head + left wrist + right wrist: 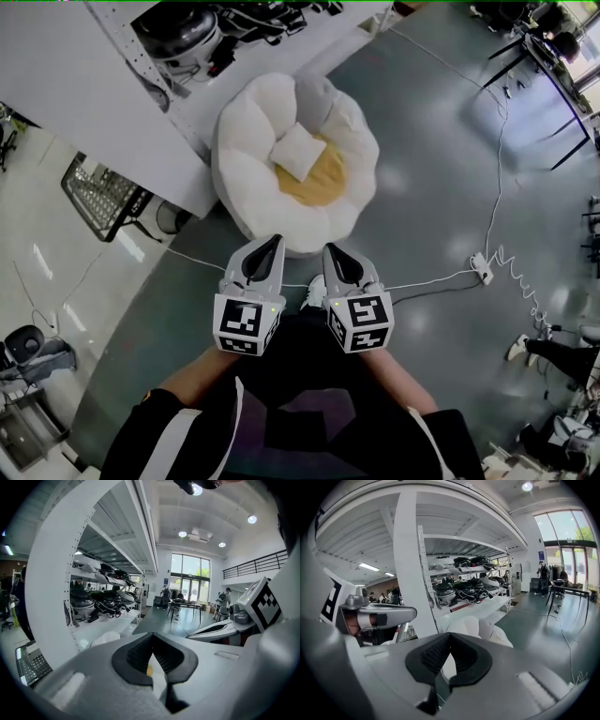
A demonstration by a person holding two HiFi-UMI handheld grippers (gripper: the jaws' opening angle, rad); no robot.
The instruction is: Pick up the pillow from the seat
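Observation:
The white square pillow (297, 150) lies on the yellow centre of a white flower-shaped seat (246, 183) on the floor. Both grippers hang side by side just in front of the seat, short of the pillow and touching nothing. My left gripper (276, 242) is shut and holds nothing; its fingertips (152, 637) meet. My right gripper (329, 251) is shut too, with nothing in it, and its fingertips (450, 637) are together. The seat (480, 626) shows ahead in the right gripper view, and a white edge of the seat (105, 640) in the left gripper view.
A white shelf rack (141, 56) with black gear stands behind the seat on the left. A wire basket (101, 197) sits at the left. A white cable and power strip (482, 269) lie on the grey floor at the right. Tables (548, 56) stand far right.

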